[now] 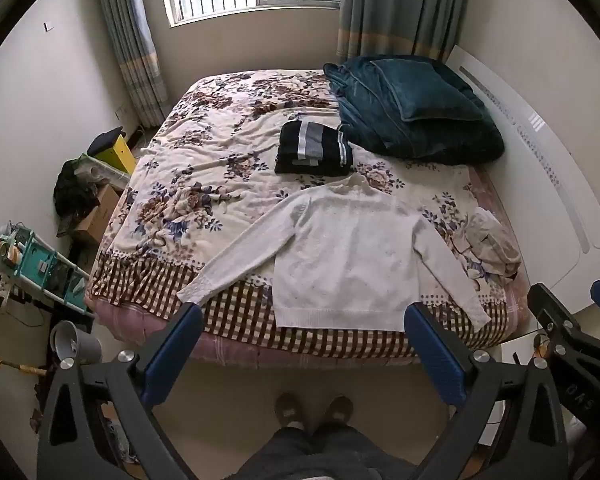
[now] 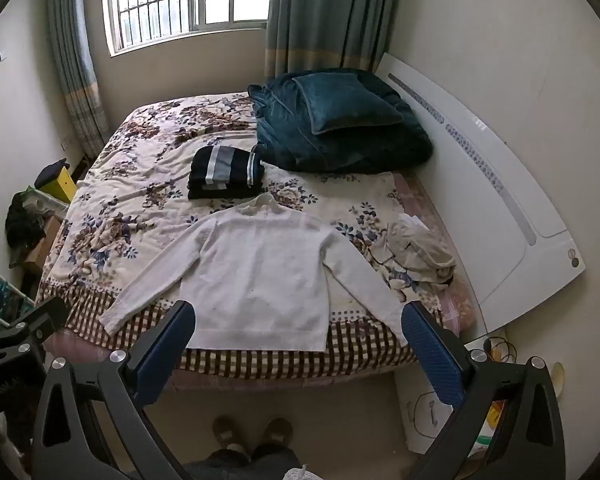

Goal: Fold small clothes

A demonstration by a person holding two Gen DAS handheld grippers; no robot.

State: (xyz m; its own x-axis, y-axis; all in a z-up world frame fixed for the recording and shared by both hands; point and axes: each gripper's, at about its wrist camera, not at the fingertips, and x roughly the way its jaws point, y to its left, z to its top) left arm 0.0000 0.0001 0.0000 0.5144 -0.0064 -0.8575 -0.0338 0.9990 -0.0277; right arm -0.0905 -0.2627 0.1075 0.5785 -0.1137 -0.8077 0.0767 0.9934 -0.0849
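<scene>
A white knit sweater [image 1: 340, 256] lies flat, sleeves spread, on the near part of the floral bed; it also shows in the right wrist view [image 2: 260, 276]. A folded dark striped garment [image 1: 314, 154] [image 2: 226, 178] lies behind its collar. A crumpled beige garment [image 1: 490, 246] [image 2: 420, 254] lies to the sweater's right. My left gripper [image 1: 304, 320] is open and empty, held above the floor in front of the bed's near edge. My right gripper [image 2: 298, 320] is open and empty, at a similar height to the right.
A teal blanket with a pillow [image 1: 412, 112] [image 2: 340, 124] sits at the bed's far right by the white headboard [image 2: 500, 208]. Boxes and clutter [image 1: 92, 196] stand left of the bed. The person's slippered feet [image 1: 314, 408] stand on the floor.
</scene>
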